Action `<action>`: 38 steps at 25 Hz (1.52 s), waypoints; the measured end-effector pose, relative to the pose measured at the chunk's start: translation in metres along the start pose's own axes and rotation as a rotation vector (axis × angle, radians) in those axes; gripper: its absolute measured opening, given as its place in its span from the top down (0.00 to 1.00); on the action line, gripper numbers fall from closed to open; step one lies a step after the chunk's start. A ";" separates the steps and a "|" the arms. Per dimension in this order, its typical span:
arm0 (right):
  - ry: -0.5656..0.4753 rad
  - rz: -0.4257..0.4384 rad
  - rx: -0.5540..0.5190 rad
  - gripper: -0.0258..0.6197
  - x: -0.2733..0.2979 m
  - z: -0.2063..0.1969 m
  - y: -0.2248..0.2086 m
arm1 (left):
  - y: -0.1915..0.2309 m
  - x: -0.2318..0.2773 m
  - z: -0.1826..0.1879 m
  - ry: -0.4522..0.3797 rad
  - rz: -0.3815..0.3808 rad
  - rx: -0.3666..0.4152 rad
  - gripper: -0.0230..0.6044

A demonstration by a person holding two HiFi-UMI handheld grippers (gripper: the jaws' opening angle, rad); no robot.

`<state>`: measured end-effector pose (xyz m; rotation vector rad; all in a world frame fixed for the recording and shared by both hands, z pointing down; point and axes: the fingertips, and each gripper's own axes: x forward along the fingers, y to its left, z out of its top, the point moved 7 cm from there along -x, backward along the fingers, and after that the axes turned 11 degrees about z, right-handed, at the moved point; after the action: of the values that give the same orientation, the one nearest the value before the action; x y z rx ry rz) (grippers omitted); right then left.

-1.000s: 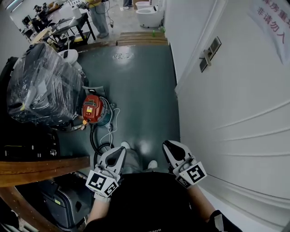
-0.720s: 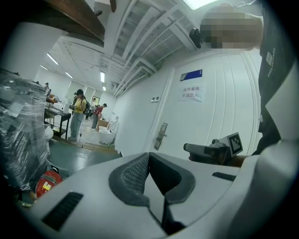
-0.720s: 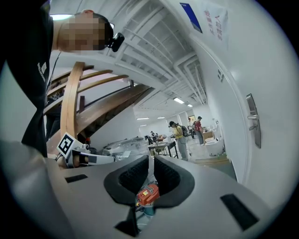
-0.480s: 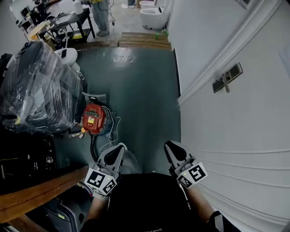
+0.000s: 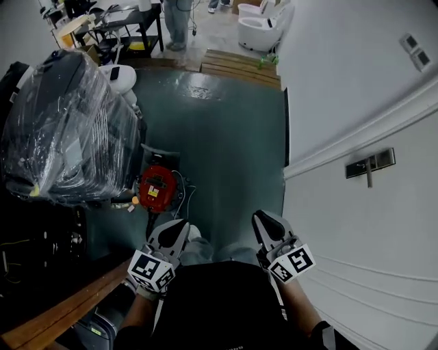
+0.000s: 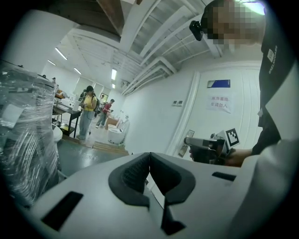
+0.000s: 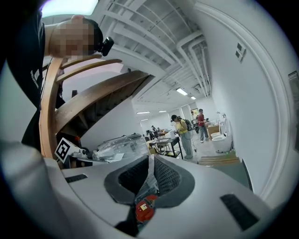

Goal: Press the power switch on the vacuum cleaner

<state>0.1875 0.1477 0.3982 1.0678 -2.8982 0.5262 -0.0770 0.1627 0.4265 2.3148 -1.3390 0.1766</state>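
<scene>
The vacuum cleaner (image 5: 157, 191) is a small round red canister on the teal floor, with a black hose and white cable coiled beside it. It stands just ahead of my left gripper (image 5: 182, 227), a short way apart from it. Both grippers are held close to the person's body, jaws shut and holding nothing. My right gripper (image 5: 260, 220) points forward along the white wall. In the right gripper view the red vacuum cleaner (image 7: 145, 209) shows low down behind the shut right gripper (image 7: 152, 161). The left gripper (image 6: 149, 158) is aimed towards the wall.
A large plastic-wrapped machine (image 5: 65, 123) stands left of the vacuum. A white door with a handle (image 5: 369, 169) fills the right. A wooden stair rail (image 5: 61, 314) crosses the lower left. Far ahead are a wooden pallet (image 5: 239, 65), a toilet (image 5: 259, 31) and a standing person (image 5: 179, 20).
The head view has swung so the door handle slid right and down. The vacuum now sits closer to the left gripper. Both grippers stay shut near the body.
</scene>
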 end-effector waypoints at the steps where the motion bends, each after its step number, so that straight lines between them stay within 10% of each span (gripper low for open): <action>1: 0.006 0.009 0.001 0.87 0.006 0.001 -0.002 | 0.006 0.001 0.000 0.002 0.014 -0.003 0.94; 9: 0.095 0.111 0.031 0.87 0.039 -0.003 -0.022 | 0.040 0.013 -0.019 0.045 0.157 -0.059 0.94; 19: 0.224 0.299 0.005 0.87 0.096 -0.010 -0.017 | 0.130 0.018 -0.096 0.155 0.521 -0.162 0.94; 25: 0.297 0.393 -0.030 0.87 0.128 -0.018 -0.003 | 0.193 0.028 -0.139 0.259 0.662 -0.055 0.94; 38: 0.389 0.392 0.006 0.87 0.174 -0.043 0.013 | 0.299 0.085 -0.249 0.489 0.704 -0.040 0.94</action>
<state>0.0407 0.0606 0.4557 0.3348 -2.7454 0.6628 -0.2583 0.0810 0.7723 1.5233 -1.7790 0.8585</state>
